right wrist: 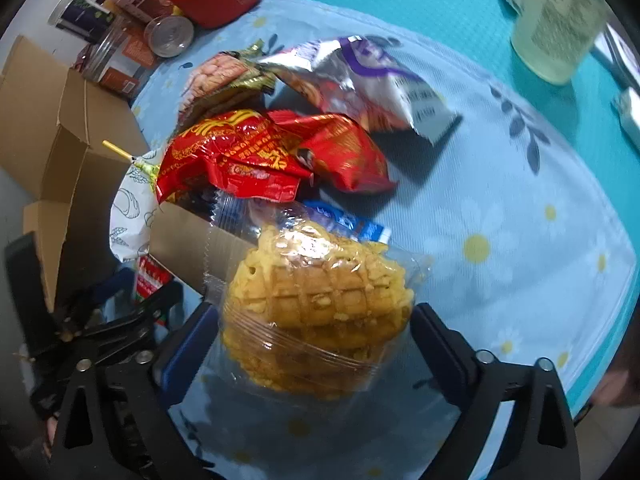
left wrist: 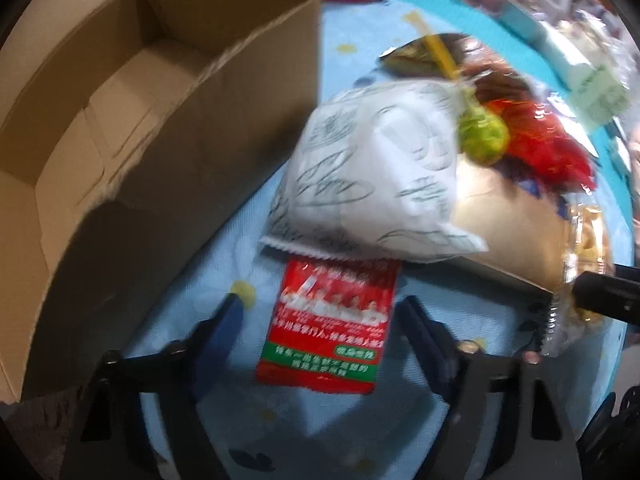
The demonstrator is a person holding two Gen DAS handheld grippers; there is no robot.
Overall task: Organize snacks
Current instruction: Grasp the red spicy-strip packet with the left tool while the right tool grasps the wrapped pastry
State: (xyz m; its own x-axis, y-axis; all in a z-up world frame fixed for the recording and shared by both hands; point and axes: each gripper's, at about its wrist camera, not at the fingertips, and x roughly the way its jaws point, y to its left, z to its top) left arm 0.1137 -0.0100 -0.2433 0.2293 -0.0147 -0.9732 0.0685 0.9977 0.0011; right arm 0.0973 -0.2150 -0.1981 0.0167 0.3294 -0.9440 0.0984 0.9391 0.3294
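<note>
My left gripper (left wrist: 322, 318) points down at the tablecloth, open, with a small red and green sachet (left wrist: 328, 332) lying flat between its fingers and a gap on each side. The sachet's top is tucked under a white printed bag (left wrist: 360, 184). A green lollipop (left wrist: 482, 136) rests on that bag. My right gripper (right wrist: 316, 332) is open astride a yellow crumbly bread in clear wrap (right wrist: 316, 292); the pads stand right at the wrap's sides without squeezing it. The left gripper (right wrist: 144, 292) also shows at the left of the right wrist view.
An open, empty cardboard box (left wrist: 160, 100) stands left of the snack pile. Red bags (right wrist: 260, 156), a silver and purple bag (right wrist: 360, 76), a blue packet (right wrist: 348, 220) and a flat cardboard piece (right wrist: 188, 244) are heaped behind the bread. Cans (right wrist: 168, 36) and a pale jar (right wrist: 556, 20) stand further back.
</note>
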